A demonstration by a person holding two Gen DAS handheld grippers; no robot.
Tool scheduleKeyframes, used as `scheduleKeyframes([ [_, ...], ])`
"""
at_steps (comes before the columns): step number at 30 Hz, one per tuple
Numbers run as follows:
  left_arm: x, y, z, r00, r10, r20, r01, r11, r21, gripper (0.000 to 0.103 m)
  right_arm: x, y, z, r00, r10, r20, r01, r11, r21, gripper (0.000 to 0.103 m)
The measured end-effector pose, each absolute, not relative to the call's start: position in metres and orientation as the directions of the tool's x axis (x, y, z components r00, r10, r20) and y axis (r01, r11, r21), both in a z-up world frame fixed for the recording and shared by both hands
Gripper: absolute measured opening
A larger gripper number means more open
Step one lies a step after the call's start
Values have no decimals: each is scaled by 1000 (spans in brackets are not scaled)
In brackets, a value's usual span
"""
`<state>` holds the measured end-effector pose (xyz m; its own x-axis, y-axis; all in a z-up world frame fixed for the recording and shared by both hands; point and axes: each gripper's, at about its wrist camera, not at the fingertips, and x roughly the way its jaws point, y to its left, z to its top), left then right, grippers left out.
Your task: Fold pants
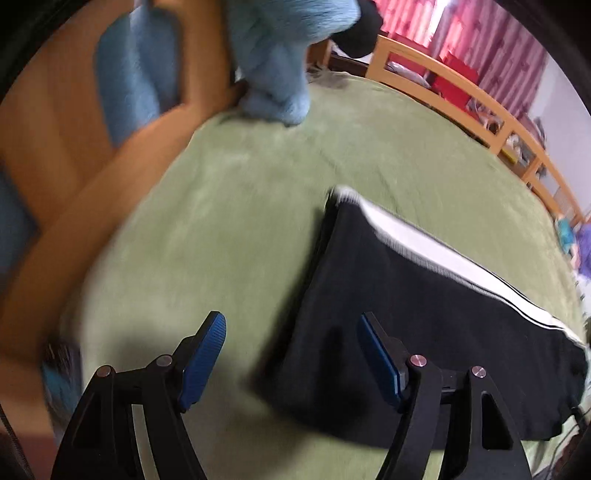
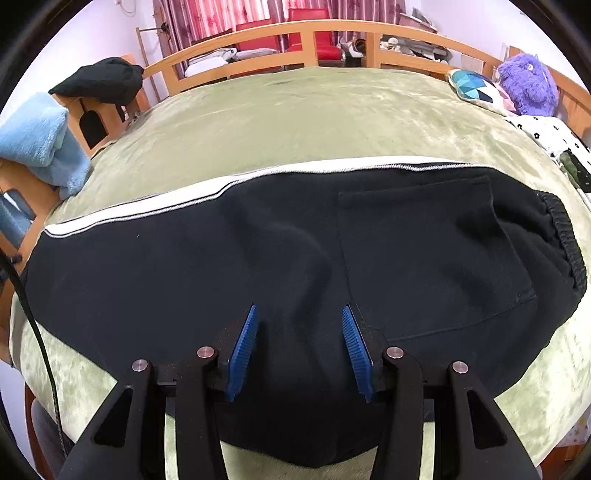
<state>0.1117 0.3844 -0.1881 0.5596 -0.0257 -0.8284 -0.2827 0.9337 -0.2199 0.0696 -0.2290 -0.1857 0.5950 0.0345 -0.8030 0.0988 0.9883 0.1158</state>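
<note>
Black pants (image 2: 280, 251) with a white side stripe (image 2: 147, 206) lie flat across the green bed cover, elastic waistband (image 2: 565, 243) at the right, a back pocket (image 2: 436, 258) facing up. My right gripper (image 2: 299, 314) is open and empty, hovering over the pants near the crotch at the near edge. In the left wrist view the leg end of the pants (image 1: 406, 295) lies to the right. My left gripper (image 1: 291, 325) is open and empty, its right finger over the hem and its left finger over bare cover. That view is motion-blurred.
The green cover (image 2: 295, 122) spreads over a bed with a wooden rail (image 2: 306, 33) at the far side. A light blue fluffy blanket (image 2: 40, 136) and a black garment (image 2: 99, 81) sit at the left. A patterned cushion (image 2: 476, 88) and a purple plush (image 2: 528, 85) sit at the far right.
</note>
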Motion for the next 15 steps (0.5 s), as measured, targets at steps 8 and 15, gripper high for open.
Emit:
scheduleKeyframes([
  [8, 87, 381, -243, 578, -250, -777, -297, 822, -485, 71, 55, -217, -194, 571, 49, -820, 70, 992, 108, 47],
  [15, 100, 393, -262, 657, -234, -717, -391, 707, -589, 71, 43, -210, -194, 554, 35, -832, 66, 994, 86, 47],
])
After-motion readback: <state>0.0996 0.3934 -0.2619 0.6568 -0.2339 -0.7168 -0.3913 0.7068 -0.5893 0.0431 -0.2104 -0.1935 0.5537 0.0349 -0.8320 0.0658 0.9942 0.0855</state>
